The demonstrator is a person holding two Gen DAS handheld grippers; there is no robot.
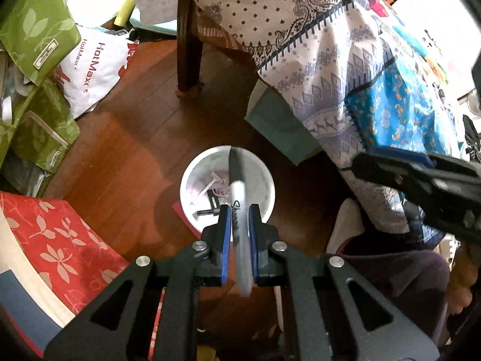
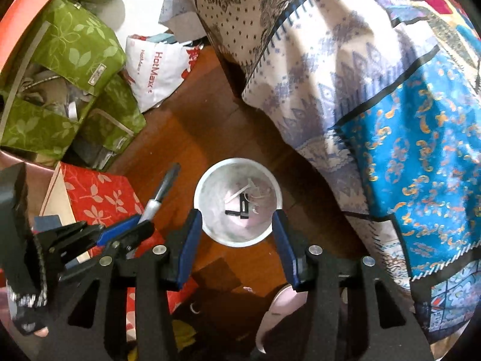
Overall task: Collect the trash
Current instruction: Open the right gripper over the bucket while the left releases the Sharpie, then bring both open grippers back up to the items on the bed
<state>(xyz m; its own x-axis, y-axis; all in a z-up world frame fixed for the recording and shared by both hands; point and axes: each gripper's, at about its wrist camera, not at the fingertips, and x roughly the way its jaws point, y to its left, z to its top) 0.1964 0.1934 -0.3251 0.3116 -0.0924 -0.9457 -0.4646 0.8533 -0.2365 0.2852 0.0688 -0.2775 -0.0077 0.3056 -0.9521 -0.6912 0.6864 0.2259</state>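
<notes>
A white bin (image 1: 264,186) stands on the wooden floor, holding small scraps and black bits. My left gripper (image 1: 240,210) is shut on a grey Sharpie marker (image 1: 237,186) with a black cap, held above the bin with the cap pointing down into it. In the right wrist view the bin (image 2: 210,228) sits below, between my right gripper's open, empty fingers (image 2: 237,219). There the left gripper (image 2: 126,225) and marker (image 2: 159,195) show at the left.
A patterned cloth (image 1: 330,60) drapes over furniture on the right, with a wooden leg (image 1: 188,45) behind the bin. Green fabric boxes (image 1: 36,30), a white HotMax bag (image 1: 90,66) and a red floral box (image 1: 60,240) crowd the left.
</notes>
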